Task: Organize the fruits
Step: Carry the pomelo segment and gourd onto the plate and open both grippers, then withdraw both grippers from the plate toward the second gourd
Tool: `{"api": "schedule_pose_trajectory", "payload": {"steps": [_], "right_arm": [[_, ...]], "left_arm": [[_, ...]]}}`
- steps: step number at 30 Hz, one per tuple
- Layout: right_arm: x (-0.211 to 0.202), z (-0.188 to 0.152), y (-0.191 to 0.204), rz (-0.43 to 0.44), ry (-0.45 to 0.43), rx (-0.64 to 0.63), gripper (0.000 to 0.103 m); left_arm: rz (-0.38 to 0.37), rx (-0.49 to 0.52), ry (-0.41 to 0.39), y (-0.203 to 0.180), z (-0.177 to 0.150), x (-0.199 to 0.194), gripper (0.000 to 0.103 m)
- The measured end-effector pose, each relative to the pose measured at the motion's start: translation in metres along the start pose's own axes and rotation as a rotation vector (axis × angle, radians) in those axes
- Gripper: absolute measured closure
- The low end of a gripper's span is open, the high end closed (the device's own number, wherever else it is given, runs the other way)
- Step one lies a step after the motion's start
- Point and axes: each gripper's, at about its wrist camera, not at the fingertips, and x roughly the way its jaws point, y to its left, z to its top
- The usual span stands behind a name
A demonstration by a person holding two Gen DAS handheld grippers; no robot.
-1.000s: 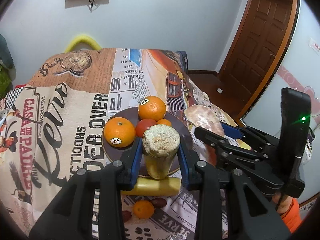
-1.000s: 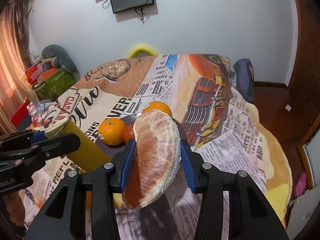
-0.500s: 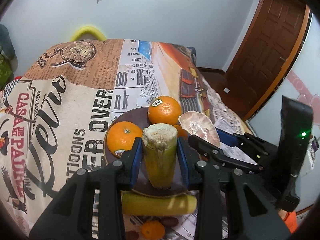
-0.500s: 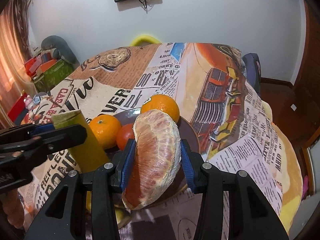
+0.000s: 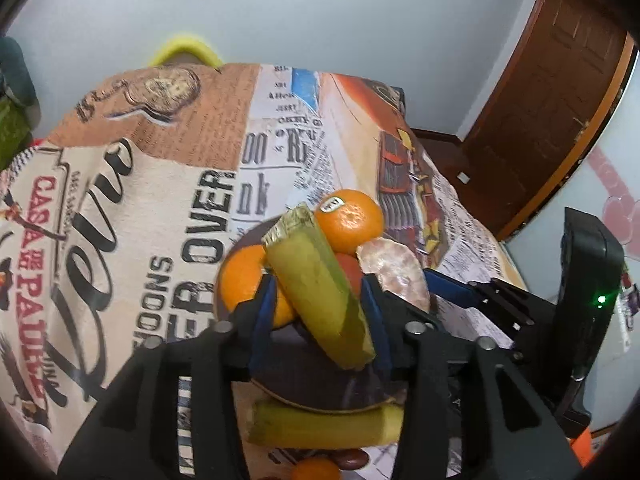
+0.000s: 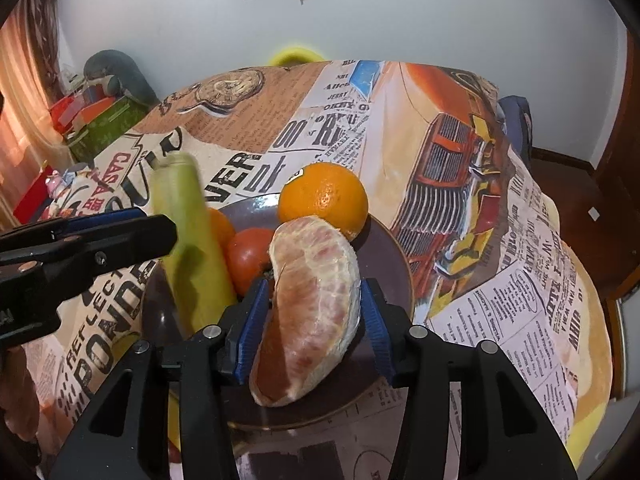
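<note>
well, over the brown plate (image 6: pixel 384 248), already holding two oranges (image 6: pixel 323 196) and a tomato (image 6: pixel 250 254), both grippers hover loaded: right gripper (image 6: pixel 310 330) clamped on a peeled grapefruit wedge (image 6: pixel 312 312), left gripper (image 5: pixel 318 314) gripping a tilted sugarcane piece (image 5: pixel 316 284). another cane piece (image 5: pixel 324 426) and a small orange (image 5: pixel 316 472) wait on the cloth.

The left gripper (image 5: pixel 318 312) and the right gripper (image 6: pixel 312 320) were built alike: matte black angular arms, blue ribbed pads (image 6: pixel 250 332), silver screws (image 5: pixel 415 327). A small green light (image 5: pixel 601 299) was lit on one black housing. What was perhaps bare skin was glimpsed at a frame's edge.
</note>
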Motion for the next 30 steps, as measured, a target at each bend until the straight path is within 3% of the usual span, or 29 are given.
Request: {"api": "schedule_pose_trajectory", "payload": {"steps": [13,17,19,30], "right_arm": [[-0.046,-0.008,0.013,-0.01,-0.037,-0.042,0.057],[-0.059,-0.018,0.02,-0.014,-0.041,-0.062,0.047],[-0.064,-0.024,0.024,-0.01,-0.04,-0.071,0.047],[-0.045,-0.057,0.049,0.031,0.063,-0.122,0.046]], "left_arm": [[0.056,0.042,-0.045,-0.004,-0.014,-0.045,0.055],[0.075,0.033,-0.049,0.002,-0.025,-0.06,0.054],[0.085,0.033,-0.042,0.005,-0.032,-0.065,0.054],[0.11,0.031,0.035,0.021,-0.081,-0.068,0.05]]}}
